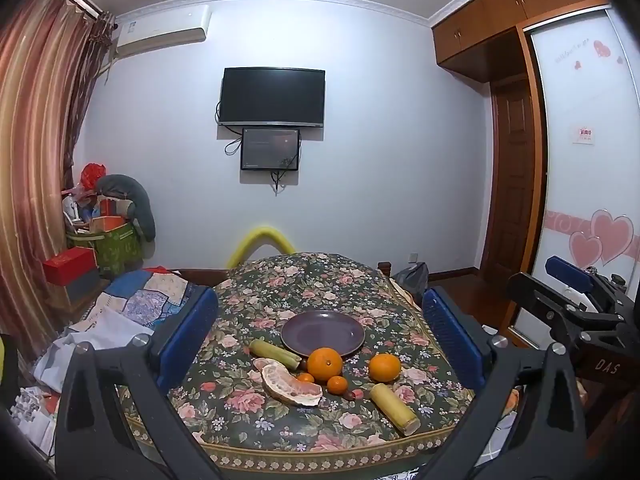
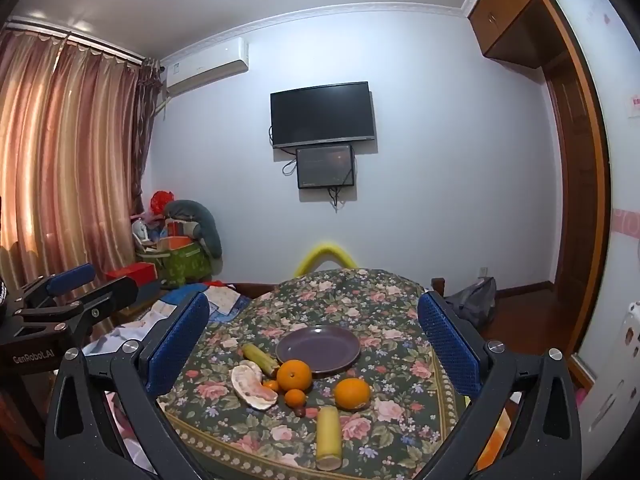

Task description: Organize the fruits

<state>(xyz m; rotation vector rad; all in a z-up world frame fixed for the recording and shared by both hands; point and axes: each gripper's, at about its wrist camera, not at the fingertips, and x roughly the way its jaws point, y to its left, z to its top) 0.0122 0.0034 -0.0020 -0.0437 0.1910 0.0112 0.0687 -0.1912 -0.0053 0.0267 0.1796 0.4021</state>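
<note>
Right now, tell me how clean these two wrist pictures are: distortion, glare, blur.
Left wrist view: strong fisheye bending, dark corners; the curtain bows, the fruit is sharp, a faint glint sits on the purple plate. Right wrist view: the same bending, the wardrobe frame curves, a soft highlight on the plate's far rim, no motion blur.

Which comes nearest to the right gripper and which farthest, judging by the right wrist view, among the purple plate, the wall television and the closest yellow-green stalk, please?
1. Yellow-green stalk, low in the frame, between the fingers.
2. Purple plate, mid-table, behind the oranges.
3. Television, on the far wall.
</note>
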